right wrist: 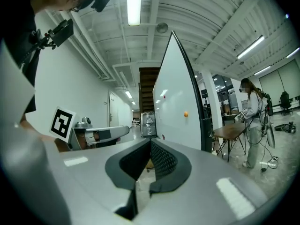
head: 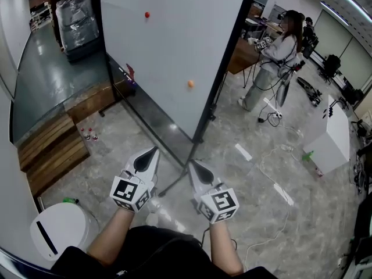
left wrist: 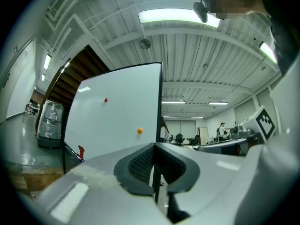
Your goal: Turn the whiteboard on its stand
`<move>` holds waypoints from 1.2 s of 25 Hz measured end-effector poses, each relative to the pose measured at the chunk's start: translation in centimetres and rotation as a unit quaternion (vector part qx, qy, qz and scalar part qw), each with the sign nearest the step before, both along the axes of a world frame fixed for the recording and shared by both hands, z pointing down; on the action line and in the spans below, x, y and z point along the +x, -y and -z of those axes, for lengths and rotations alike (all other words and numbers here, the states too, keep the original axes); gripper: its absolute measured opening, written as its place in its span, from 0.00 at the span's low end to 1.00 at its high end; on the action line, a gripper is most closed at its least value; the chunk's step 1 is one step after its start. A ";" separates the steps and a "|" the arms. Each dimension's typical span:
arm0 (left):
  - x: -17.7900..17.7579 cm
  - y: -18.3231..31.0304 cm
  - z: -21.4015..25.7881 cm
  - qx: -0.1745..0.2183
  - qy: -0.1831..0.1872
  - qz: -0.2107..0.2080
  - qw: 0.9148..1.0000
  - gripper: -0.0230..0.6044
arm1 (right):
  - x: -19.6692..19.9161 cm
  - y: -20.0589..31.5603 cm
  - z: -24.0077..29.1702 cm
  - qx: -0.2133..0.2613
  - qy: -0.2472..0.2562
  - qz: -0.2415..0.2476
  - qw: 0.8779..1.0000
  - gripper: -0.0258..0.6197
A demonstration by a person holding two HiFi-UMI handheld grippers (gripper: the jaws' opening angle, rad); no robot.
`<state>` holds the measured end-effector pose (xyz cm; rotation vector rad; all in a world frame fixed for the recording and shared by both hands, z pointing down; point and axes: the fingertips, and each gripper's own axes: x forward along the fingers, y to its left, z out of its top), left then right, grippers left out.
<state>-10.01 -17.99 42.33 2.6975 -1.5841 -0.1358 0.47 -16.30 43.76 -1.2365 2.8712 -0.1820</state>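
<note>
The whiteboard (head: pixel 168 45) stands upright on its black stand (head: pixel 204 124) straight ahead of me, with a red magnet (head: pixel 147 14) and an orange magnet (head: pixel 190 83) on its white face. My left gripper (head: pixel 153 150) and right gripper (head: pixel 191 164) are side by side below the board's near black edge, a short way off it. Both are shut and hold nothing. In the left gripper view the whiteboard (left wrist: pixel 117 111) fills the middle beyond the left gripper (left wrist: pixel 154 146). In the right gripper view the whiteboard (right wrist: pixel 180 102) shows nearly edge-on past the right gripper (right wrist: pixel 150 142).
A stand leg (head: pixel 174 182) runs along the floor between my grippers. A person (head: pixel 279 57) stands at a wooden table (head: pixel 241 54) at the back right. A white cabinet (head: pixel 331 135) and floor cables (head: pixel 273 161) lie right. Wooden steps (head: pixel 52 150) and a white bin (head: pixel 61 228) are left.
</note>
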 end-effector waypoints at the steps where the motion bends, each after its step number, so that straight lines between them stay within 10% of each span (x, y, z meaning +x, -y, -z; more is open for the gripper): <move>1: -0.4 0.4 0.0 0.000 0.000 -0.003 1.000 0.04 | -0.4 0.4 -0.1 0.000 -0.002 -0.003 1.000 0.05; 30: -3.6 5.9 -0.5 0.001 -0.001 -0.051 0.999 0.04 | -2.1 6.6 0.9 0.026 -0.003 -0.056 0.998 0.05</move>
